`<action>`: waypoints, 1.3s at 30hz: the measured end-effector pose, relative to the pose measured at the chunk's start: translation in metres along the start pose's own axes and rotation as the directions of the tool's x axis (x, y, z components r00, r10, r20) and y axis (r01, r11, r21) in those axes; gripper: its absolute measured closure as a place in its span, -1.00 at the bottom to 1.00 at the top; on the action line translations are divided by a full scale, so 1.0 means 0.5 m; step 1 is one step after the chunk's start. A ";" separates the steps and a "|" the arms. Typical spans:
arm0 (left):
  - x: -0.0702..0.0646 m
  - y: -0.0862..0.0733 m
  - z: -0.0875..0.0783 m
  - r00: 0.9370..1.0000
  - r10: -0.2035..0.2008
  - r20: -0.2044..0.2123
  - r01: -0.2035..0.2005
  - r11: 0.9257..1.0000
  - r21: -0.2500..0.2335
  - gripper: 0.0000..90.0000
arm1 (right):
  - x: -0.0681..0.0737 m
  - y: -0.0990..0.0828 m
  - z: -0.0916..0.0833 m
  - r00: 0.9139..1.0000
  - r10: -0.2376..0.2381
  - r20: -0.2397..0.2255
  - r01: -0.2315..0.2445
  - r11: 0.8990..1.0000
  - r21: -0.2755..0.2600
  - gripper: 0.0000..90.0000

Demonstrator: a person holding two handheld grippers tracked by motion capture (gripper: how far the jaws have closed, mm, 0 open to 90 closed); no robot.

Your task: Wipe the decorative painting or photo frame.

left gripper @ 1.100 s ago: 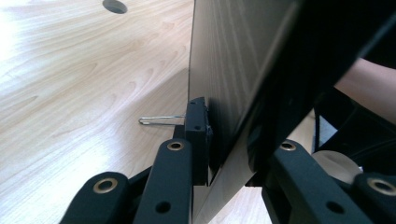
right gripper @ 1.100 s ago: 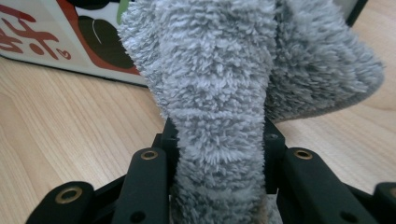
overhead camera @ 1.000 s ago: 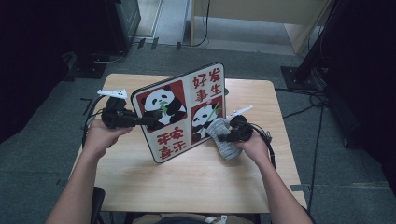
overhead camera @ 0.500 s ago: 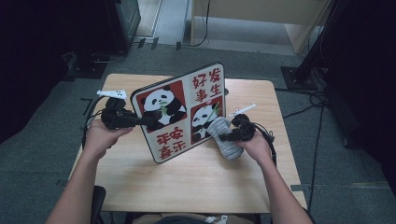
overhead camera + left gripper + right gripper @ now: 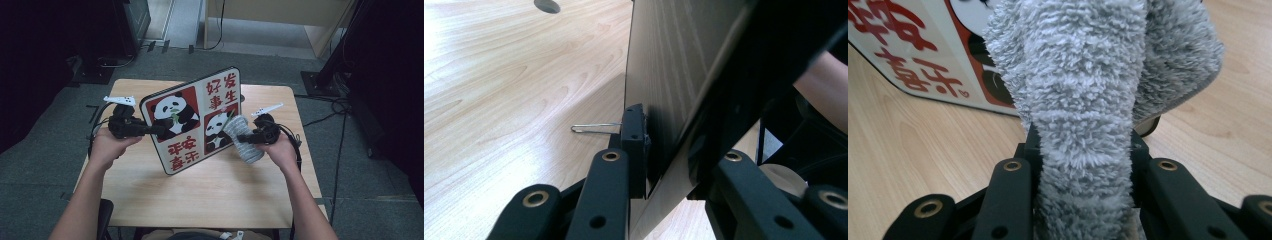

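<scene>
The stiff, smooth panda board (image 5: 192, 120) stands tilted on the table (image 5: 215, 195), likely slippery, so the left gripper (image 5: 150, 130) clamps its edge, while the right gripper (image 5: 245, 138) pinches the soft, light grey cloth (image 5: 242, 137) against its face.

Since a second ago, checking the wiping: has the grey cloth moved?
Yes. The cloth has shifted slightly up the panda board, towards the table's far edge.
</scene>
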State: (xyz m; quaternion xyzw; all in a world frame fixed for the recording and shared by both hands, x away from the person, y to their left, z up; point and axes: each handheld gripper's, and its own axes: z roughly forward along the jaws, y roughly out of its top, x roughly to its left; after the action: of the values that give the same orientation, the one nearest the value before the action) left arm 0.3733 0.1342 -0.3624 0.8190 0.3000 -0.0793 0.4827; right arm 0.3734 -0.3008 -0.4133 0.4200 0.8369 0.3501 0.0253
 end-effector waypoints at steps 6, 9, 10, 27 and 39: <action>0.002 0.000 0.000 1.000 0.001 0.004 -0.001 1.000 -0.001 0.72 | 0.011 0.021 -0.022 1.000 -0.023 0.004 0.023 1.000 -0.006 0.51; 0.002 0.000 0.000 1.000 0.000 0.006 0.000 1.000 -0.002 0.72 | 0.019 0.041 -0.041 0.999 -0.040 0.007 0.040 0.999 -0.009 0.51; 0.002 0.000 0.000 1.000 0.000 0.007 0.000 1.000 -0.002 0.72 | 0.022 0.052 -0.052 0.999 -0.045 0.010 0.045 0.999 -0.014 0.51; 0.003 -0.001 0.000 1.000 0.006 0.011 -0.006 1.000 -0.003 0.72 | 0.079 0.189 -0.153 0.987 -0.149 0.063 0.152 0.987 -0.053 0.49; 0.006 -0.001 -0.001 1.000 0.014 0.023 -0.013 1.000 -0.006 0.72 | 0.143 0.322 -0.201 0.974 -0.209 0.089 0.218 0.969 -0.116 0.49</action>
State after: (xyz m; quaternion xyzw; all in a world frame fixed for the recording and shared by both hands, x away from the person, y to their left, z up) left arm 0.3755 0.1361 -0.3641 0.8187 0.2890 -0.0847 0.4889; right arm 0.4037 -0.2411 -0.2215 0.3381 0.8521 0.3808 0.1212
